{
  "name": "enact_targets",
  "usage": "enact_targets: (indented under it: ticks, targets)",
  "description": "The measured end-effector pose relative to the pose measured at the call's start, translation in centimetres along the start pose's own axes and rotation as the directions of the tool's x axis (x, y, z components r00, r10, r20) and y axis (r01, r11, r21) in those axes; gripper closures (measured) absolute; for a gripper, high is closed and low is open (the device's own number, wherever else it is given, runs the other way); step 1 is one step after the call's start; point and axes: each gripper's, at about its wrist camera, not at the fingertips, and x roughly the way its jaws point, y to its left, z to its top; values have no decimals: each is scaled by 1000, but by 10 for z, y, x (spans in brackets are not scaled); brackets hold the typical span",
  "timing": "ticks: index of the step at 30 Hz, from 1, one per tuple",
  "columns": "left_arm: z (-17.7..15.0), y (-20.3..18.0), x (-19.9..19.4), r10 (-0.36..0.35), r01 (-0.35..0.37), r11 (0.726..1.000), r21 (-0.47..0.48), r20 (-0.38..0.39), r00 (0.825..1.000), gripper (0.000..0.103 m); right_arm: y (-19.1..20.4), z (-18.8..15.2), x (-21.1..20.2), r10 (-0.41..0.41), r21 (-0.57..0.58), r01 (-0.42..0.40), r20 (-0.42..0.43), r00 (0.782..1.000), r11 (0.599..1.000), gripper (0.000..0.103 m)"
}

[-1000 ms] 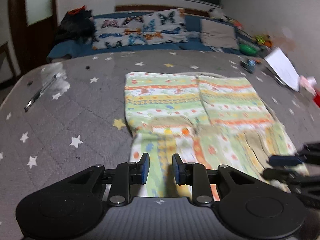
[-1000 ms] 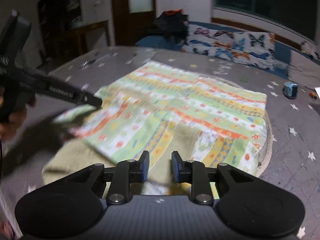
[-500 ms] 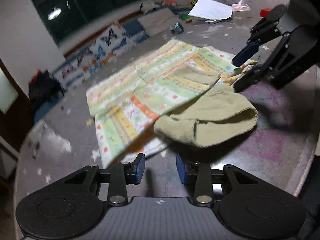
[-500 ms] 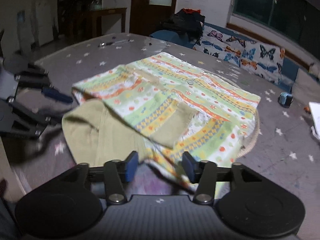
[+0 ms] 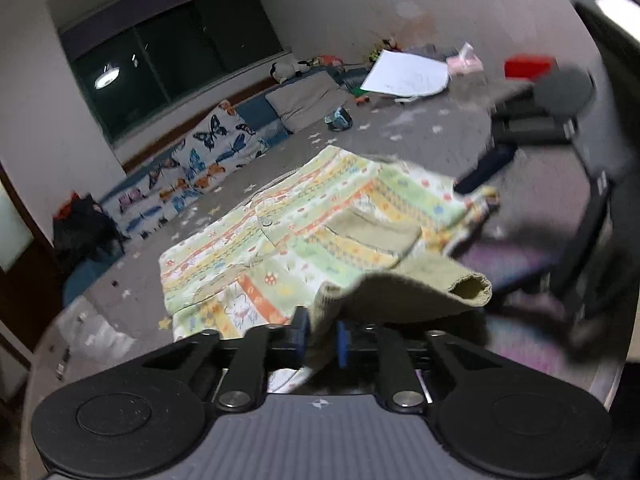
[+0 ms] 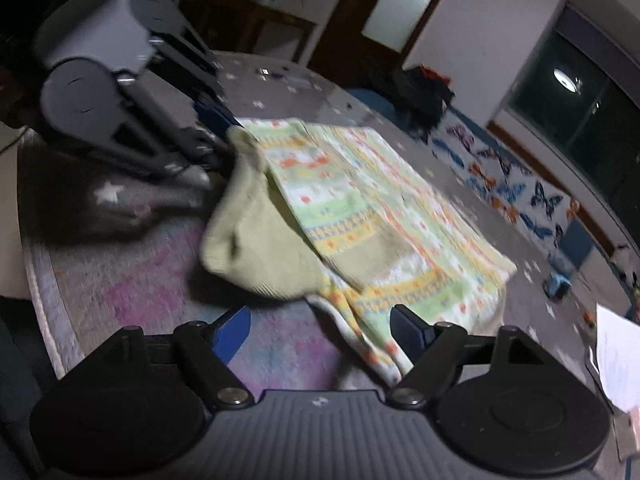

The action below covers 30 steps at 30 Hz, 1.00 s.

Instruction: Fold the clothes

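Grey star-print bed cover (image 5: 132,280) w/ striped pastel patterned garment (image 5: 304,236) spread mid-surface. Left gripper (image 5: 320,338) closing, pinching its olive ribbed cuff (image 5: 400,292); right gripper (image 6: 320,326) opening, hem edge loose between the jaws. Risk: a thin pinch may slip and spoil the fold.

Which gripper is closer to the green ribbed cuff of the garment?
Left. The left gripper is closing on the green ribbed cuff; the right gripper is opening beside the patterned hem.
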Motion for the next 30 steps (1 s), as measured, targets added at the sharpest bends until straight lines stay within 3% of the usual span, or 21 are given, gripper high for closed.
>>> enact_targets:
  ticks: [2,5,8,9,10,12,13,14,16,22,24,26,28,30]
  targets:
    - [8,12,3,-27,26,998,-61,0,1000,94,-1,5,6,18,13,-18,26,999,1000,28]
    - [18,28,8,-51,52,990,-133,6,999,94,-6,15,19,36,37,-38,45,998,999,42]
    - [26,40,13,-64,64,982,-177,9,998,94,-20,25,33,85,111,-90,48,995,990,66]
    - [27,43,15,-67,68,979,-190,10,998,94,-27,28,38,106,144,-112,50,993,983,80]
    - [25,46,13,-68,69,978,-199,10,998,91,-33,32,43,127,176,-134,52,991,975,87]
    - [19,52,9,-71,72,974,-216,12,997,89,-49,34,47,150,266,-162,64,987,950,91]
    - [16,54,7,-69,70,973,-220,12,998,81,-56,35,48,158,300,-173,73,985,938,92]
    - [10,54,3,-58,59,977,-206,13,998,66,-63,36,49,167,323,-184,80,983,928,92]
    - [1,51,-2,-27,27,985,-169,2,1000,50,-76,39,50,183,368,-204,92,979,907,93]
    - [-11,41,12,47,-50,997,-63,-54,997,50,-85,41,50,176,385,-203,104,979,900,93]
    - [-12,39,18,66,-68,997,-34,-63,996,54,-84,42,48,170,385,-198,106,980,902,93]
    - [-14,37,20,65,-66,998,-17,-69,995,80,-80,41,47,163,380,-193,110,980,905,93]
    - [-16,35,19,51,-52,999,-12,-74,996,94,-77,41,43,159,373,-192,118,980,908,94]
    - [-17,35,12,40,-42,999,-23,-67,997,97,-75,40,38,154,367,-190,126,980,911,96]
